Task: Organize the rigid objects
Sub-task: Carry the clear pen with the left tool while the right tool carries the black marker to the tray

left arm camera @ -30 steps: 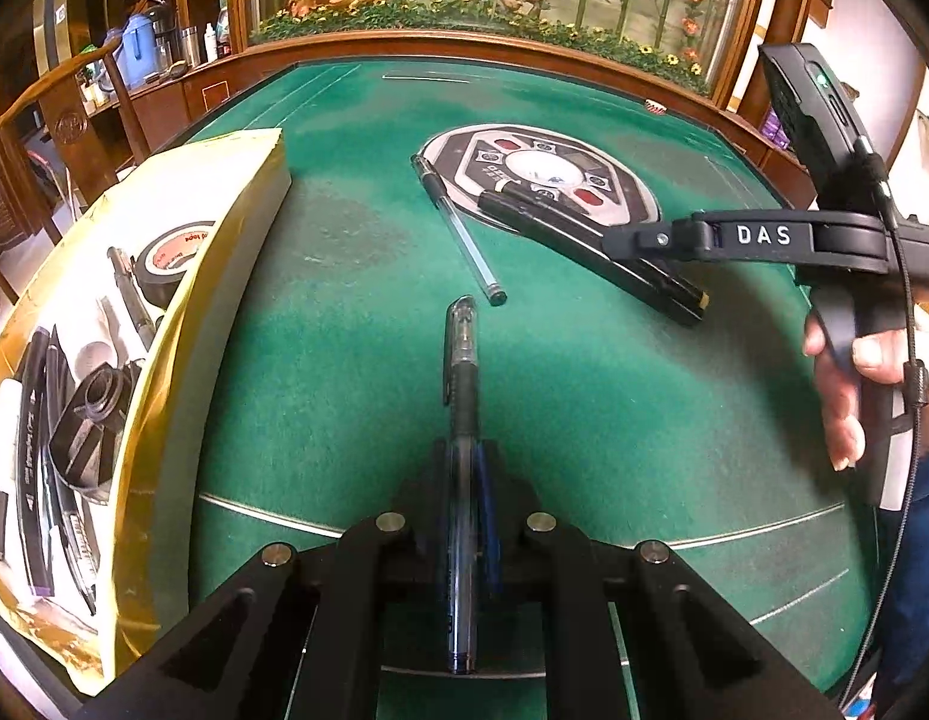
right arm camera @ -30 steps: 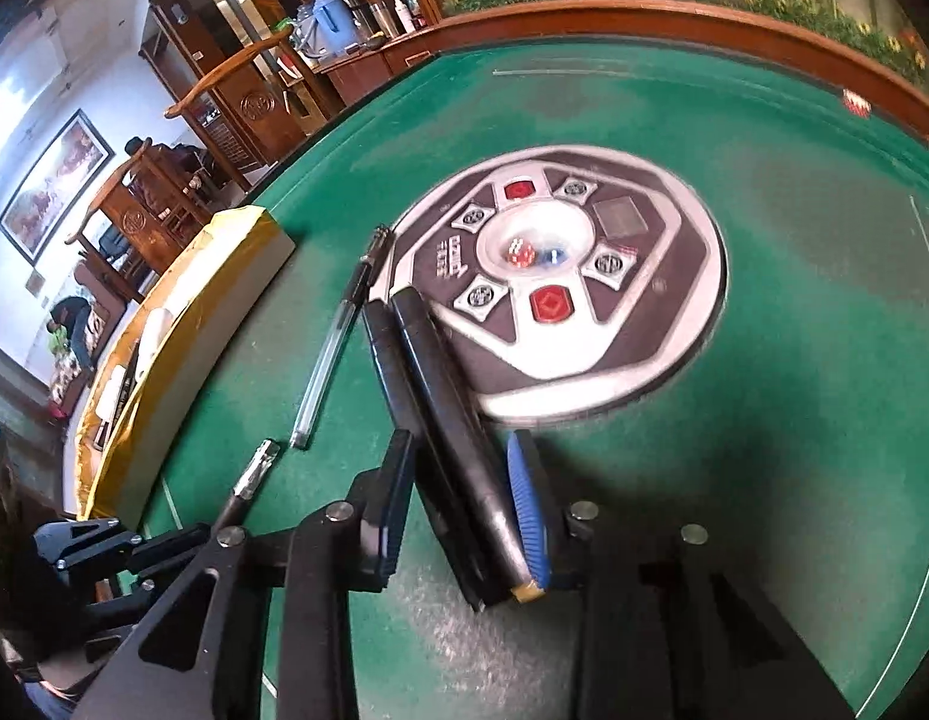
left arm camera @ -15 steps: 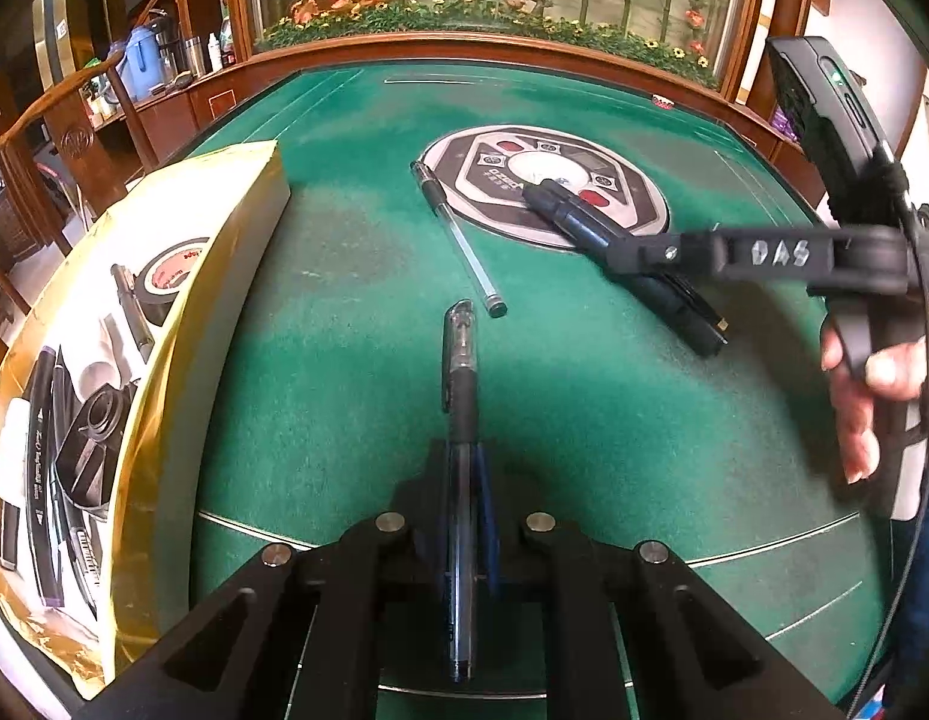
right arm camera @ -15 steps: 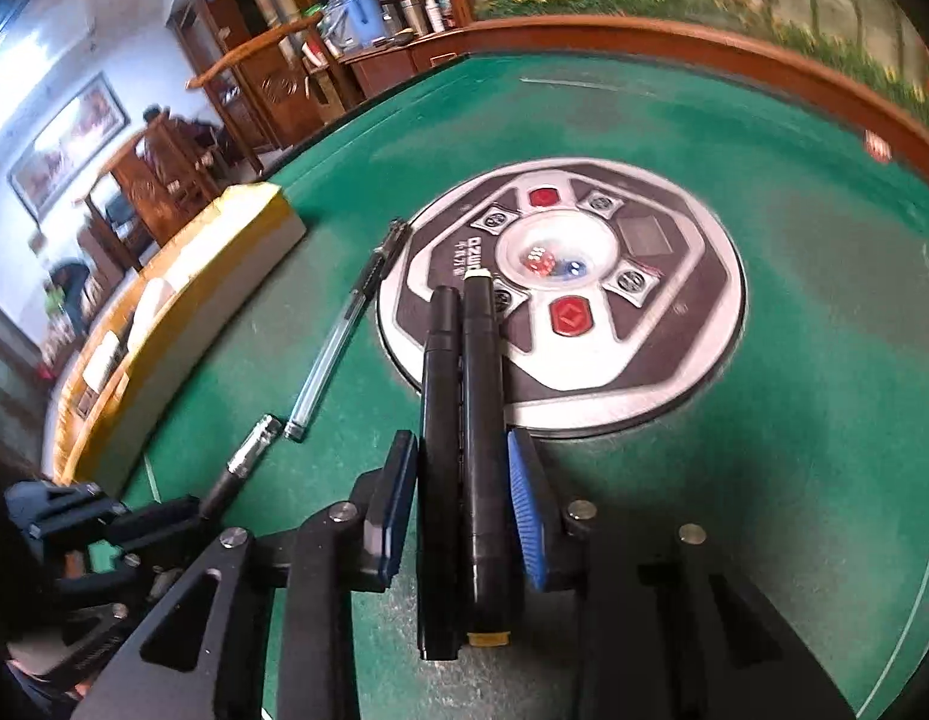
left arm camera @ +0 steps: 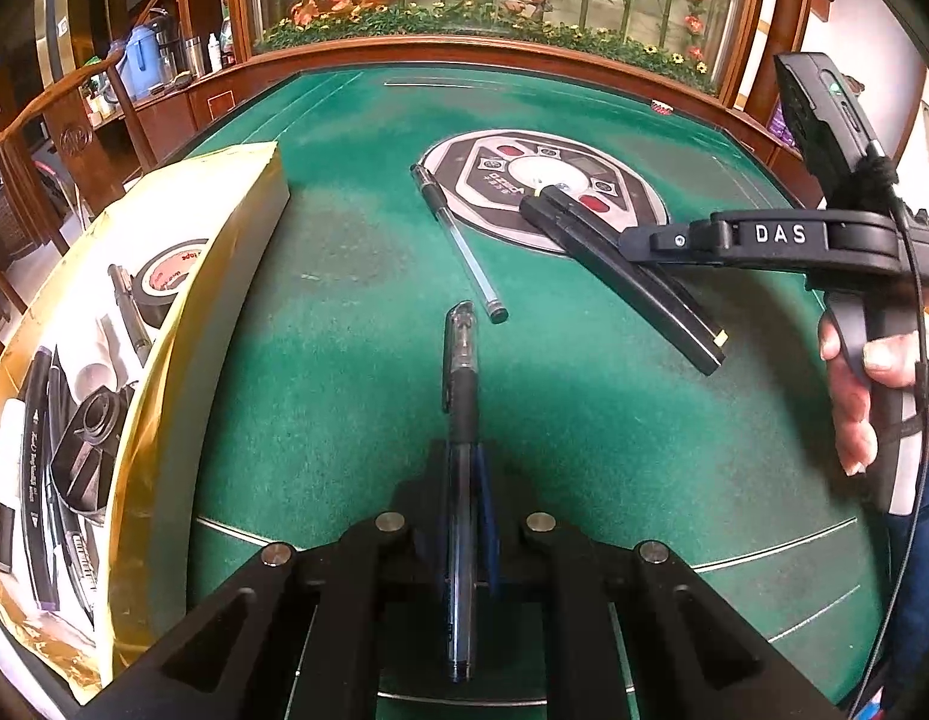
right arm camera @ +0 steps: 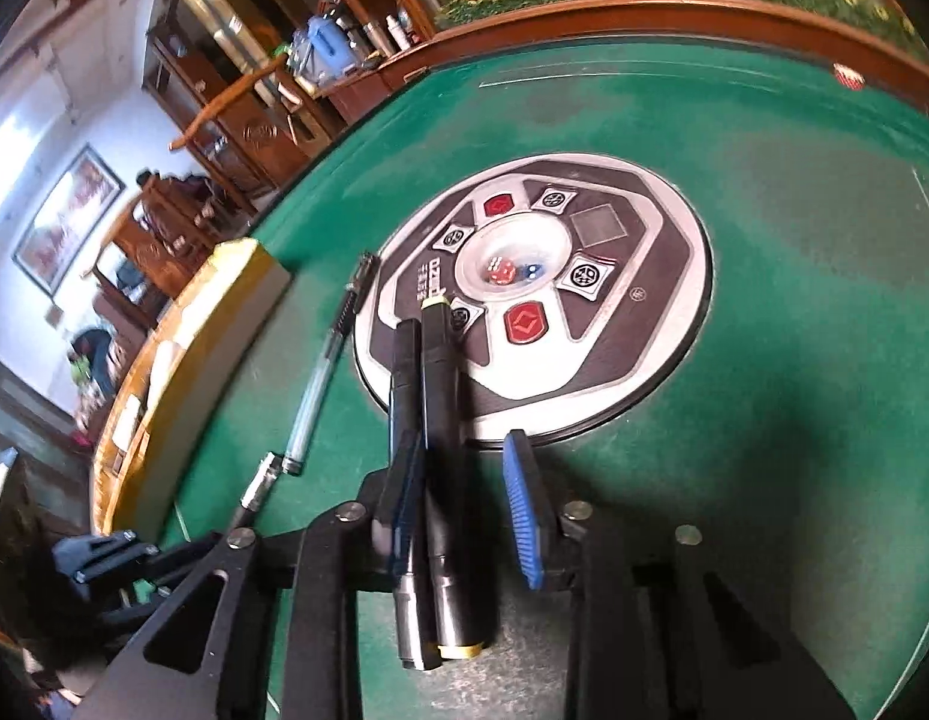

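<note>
Pen (left arm camera: 458,252) beside dice console (left arm camera: 632,204), near box (left arm camera: 224,276)

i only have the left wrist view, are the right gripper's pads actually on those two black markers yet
observer: not both. The right gripper is closing around the two black markers, but its right-hand blue pad stands clear of them.
operator: and the other pad
observer: it looks to lie against the thinner marker.
operator: what's inside the dome
observer: red and blue dice.
</note>
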